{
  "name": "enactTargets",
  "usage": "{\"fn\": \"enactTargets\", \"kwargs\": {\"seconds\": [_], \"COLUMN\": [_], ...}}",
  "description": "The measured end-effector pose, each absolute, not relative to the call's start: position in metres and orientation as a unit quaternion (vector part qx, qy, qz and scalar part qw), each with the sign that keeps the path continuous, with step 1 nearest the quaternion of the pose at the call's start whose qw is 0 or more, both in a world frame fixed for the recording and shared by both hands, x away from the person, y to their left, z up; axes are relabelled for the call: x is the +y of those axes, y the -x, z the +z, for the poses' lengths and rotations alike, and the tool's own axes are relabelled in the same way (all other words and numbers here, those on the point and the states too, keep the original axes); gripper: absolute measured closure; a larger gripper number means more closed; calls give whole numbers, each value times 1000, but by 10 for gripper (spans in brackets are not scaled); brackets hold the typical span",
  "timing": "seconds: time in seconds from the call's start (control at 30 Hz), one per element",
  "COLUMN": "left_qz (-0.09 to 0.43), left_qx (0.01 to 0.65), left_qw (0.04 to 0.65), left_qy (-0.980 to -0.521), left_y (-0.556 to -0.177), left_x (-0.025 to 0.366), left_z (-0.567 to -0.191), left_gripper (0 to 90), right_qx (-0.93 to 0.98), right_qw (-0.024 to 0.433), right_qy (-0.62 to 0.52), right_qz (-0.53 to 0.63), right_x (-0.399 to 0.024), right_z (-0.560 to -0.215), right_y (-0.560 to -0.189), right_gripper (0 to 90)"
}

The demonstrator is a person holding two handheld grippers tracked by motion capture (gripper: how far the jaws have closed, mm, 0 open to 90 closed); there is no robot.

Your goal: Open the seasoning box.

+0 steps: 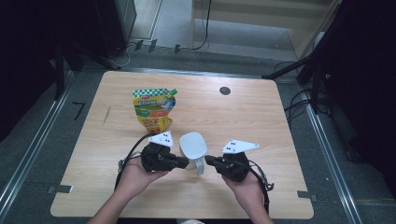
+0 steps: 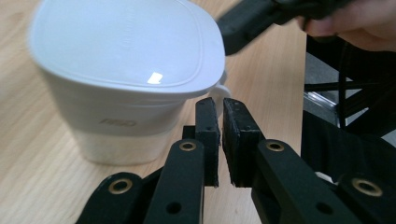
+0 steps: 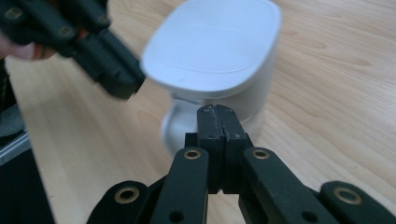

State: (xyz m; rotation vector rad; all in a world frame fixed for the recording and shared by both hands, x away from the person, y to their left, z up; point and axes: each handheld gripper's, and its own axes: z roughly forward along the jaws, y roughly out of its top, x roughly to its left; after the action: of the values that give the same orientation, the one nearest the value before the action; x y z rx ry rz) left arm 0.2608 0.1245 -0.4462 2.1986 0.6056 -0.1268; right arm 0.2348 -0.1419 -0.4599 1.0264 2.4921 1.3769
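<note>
A white lidded jug [image 1: 193, 145] stands near the middle of the wooden table [image 1: 280, 130], its handle [image 1: 200, 166] turned toward the person. My left gripper [image 1: 184, 163] lies just left of the handle, its pads a narrow slit apart with nothing between them. In the left gripper view, that left gripper [image 2: 219, 105] points past the jug [image 2: 126, 60] at the handle. My right gripper [image 1: 208, 161] comes in from the right, jaws pressed together and empty. The right gripper view shows the right gripper [image 3: 217, 109] just short of the handle [image 3: 180, 126], below the jug's lid [image 3: 215, 42].
A green and yellow snack pouch [image 1: 154, 109] lies behind the jug toward the back left. A dark round grommet [image 1: 225, 90] sits in the tabletop at the back. Cables and dark stands ring the table on the floor.
</note>
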Motion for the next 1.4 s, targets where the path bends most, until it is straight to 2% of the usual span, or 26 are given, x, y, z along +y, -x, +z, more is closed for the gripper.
{"fn": "enactTargets", "kwargs": {"seconds": [0.37,0.6,0.73,0.87,1.4], "left_qz": [-30,-24,-20,-24,-22], "left_qx": [257,258,262,268,271], "left_qw": [424,422,419,424,428], "left_qy": [-868,-869,-869,-865,-862], "left_y": [-268,-271,-273,-274,-277], "left_x": [155,160,160,162,161], "left_z": [-437,-441,-442,-443,-444], "left_gripper": [706,603,494,442,410], "right_qx": [830,842,844,843,836], "right_qw": [46,32,35,38,52], "right_qy": [-308,-301,-301,-313,-346], "right_qz": [462,446,441,435,423], "right_x": [-118,-98,-94,-96,-114], "right_z": [-453,-465,-471,-475,-481], "right_y": [-204,-202,-204,-208,-218], "right_gripper": [900,900,900,900,900]}}
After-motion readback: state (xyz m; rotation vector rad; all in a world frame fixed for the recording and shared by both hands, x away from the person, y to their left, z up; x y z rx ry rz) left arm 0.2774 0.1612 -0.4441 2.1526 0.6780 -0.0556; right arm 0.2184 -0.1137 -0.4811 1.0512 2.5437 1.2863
